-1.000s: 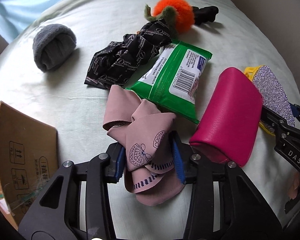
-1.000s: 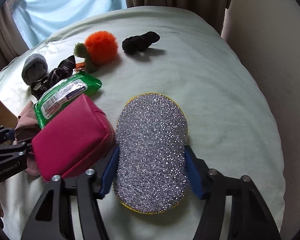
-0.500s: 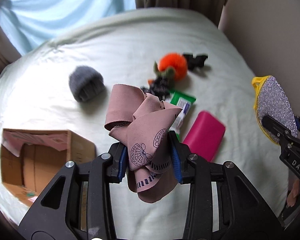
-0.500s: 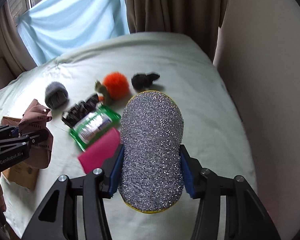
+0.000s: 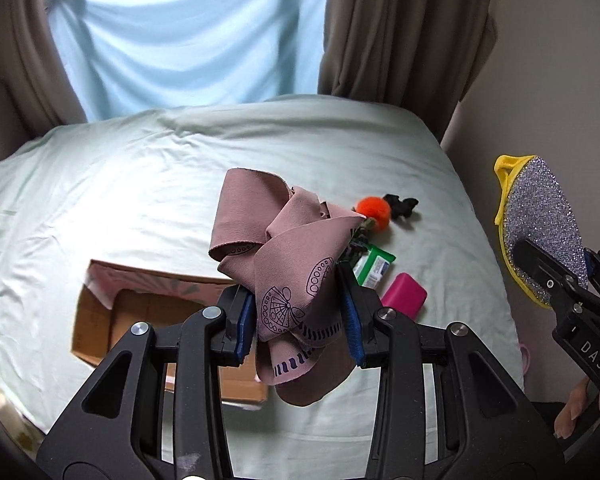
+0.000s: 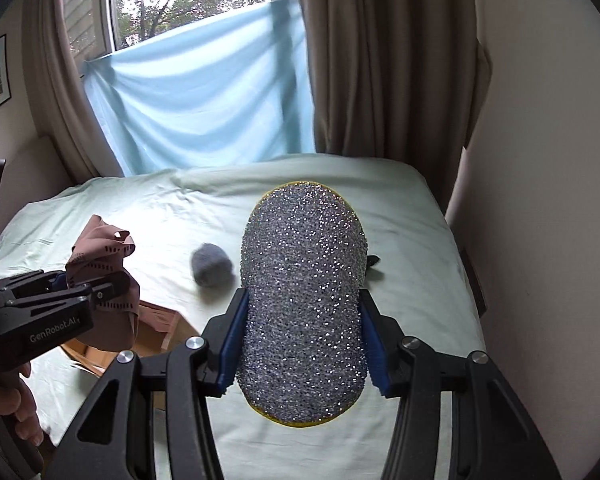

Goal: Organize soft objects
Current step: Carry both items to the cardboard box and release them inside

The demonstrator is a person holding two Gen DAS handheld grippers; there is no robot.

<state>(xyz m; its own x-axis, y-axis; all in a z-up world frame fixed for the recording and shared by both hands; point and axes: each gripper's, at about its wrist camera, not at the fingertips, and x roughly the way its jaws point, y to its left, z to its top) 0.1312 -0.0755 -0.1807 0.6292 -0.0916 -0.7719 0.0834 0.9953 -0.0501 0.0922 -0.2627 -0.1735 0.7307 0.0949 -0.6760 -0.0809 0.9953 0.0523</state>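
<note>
The crumpled dusty-pink printed cloth (image 5: 288,280) is bunched between the blue pads of the left gripper (image 5: 298,322), clamped tight and held up in the air above the open brown cardboard box (image 5: 140,316) on the pale green bedsheet (image 5: 140,168). Off to the right, the right gripper (image 6: 302,342) squeezes the oval silver glitter sponge with yellow backing (image 6: 304,300), also raised. A grey woolly ball (image 6: 212,265) lies on the sheet beyond.

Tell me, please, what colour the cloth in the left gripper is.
Dusty pink cloth with dark printed motifs, clearest in the left wrist view.
</note>
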